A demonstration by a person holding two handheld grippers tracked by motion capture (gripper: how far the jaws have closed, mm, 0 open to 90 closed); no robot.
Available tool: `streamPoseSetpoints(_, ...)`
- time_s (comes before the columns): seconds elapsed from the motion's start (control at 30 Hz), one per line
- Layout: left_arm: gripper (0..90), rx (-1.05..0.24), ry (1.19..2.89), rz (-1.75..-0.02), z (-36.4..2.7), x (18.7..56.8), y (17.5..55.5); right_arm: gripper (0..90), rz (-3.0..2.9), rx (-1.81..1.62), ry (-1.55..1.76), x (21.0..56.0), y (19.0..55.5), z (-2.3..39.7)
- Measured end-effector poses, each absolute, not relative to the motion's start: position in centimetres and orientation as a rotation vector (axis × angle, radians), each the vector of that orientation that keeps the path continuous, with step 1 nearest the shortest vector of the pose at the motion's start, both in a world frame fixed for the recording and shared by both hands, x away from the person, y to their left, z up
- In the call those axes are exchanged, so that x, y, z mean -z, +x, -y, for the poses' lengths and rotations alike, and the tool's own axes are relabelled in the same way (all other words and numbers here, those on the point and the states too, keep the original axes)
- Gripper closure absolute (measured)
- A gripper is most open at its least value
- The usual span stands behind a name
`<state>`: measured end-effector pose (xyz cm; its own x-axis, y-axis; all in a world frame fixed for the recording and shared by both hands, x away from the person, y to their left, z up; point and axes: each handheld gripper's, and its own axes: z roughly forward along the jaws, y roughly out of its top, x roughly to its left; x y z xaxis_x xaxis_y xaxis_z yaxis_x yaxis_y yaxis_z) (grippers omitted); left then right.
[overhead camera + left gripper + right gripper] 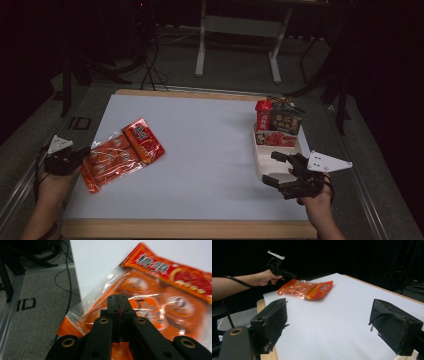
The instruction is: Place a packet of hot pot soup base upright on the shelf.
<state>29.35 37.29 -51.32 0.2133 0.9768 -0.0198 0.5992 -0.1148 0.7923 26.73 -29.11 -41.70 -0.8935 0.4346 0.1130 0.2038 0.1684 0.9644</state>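
Orange and crinkly, the snack bag [120,152] is lying at the left side of the white table [200,150], its near corner hanging a little over the edge. We are gripping that corner with our left hand-held gripper [82,154]; in the left gripper view the jaws are pressed tight together over the clear plastic border of the bag [160,297]. From the right gripper view the same bag [305,288] is sitting flat on the table with the left hand-held gripper [287,273] at its end, so we are judging that it is caught but not yet lifted.

Moving right across the bare middle of the table, we are coming to the white tray [262,162] at the right edge. A red packet [263,116] and a dark packet [286,120] are already standing at its far end, while the near part is bare. Our right hand-held gripper [278,167] is hovering over that near part with its jaws spread wide and nothing between them.

We are taking the job as about half done: the carrying and setting of the snack bag into the tray are left.
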Motion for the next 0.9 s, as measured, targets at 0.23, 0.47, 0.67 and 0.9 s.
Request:
streamPoseSetpoints(0.23, 90.0, -0.702, 1.806, -1.519, -38.0, 52.6, 30.8, 14.3, -2.267, -1.789, 0.615, 42.0, 26.8, 28.9)
streamPoseSetpoints(0.47, 90.0, -0.698, 1.816, -1.557, -38.5, 52.9, 32.0, 14.3, -2.278, -1.788, 0.617, 42.1, 26.8, 28.7)
streamPoseSetpoints(0.67, 90.0, -0.685, 1.861, -1.567, -38.4, 52.9, 32.8, 14.4, -2.285, -1.785, 0.619, 42.1, 26.9, 28.6)
streamPoseSetpoints(0.9, 90.0, -0.683, 1.938, -1.593, -38.2, 52.8, 33.6, 14.4, -2.290, -1.788, 0.619, 42.2, 26.9, 28.4)
